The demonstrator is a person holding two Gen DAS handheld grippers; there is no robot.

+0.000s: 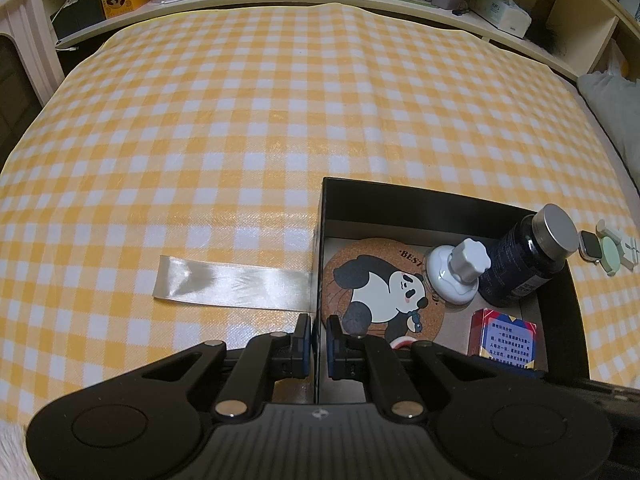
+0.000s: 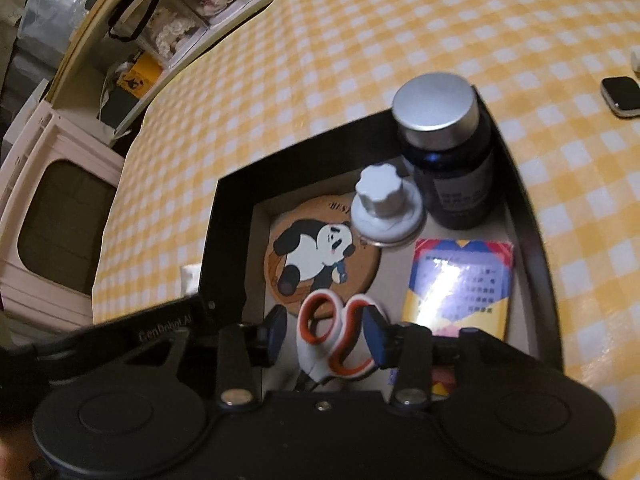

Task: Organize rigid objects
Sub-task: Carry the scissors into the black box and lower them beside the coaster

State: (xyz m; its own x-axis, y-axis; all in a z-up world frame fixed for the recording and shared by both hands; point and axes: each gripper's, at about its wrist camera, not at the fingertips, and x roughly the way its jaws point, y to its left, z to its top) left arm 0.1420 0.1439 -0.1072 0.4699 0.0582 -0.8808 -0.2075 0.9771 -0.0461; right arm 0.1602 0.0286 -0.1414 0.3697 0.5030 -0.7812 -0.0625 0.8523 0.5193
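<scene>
Left tongs (image 1: 319, 330) pinch black box wall (image 1: 319, 240), steadying. Right tongs (image 2: 326, 330) spread around red-white plastic scissors (image 2: 332, 344); lift straight out, clear of round cork panda coaster (image 2: 320, 248).

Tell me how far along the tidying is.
Done: coaster, white knob, dark bottle and card box sit in the black box. In hand: right gripper open around scissors; left gripper pinches the wall. Left: watch outside.

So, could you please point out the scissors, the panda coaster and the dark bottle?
scissors (image 2: 334, 334), right wrist view, on the white and orange handle loops.
panda coaster (image 1: 380, 292), left wrist view, on the panda's body.
dark bottle (image 2: 452, 176), right wrist view, on its dark body.
</scene>
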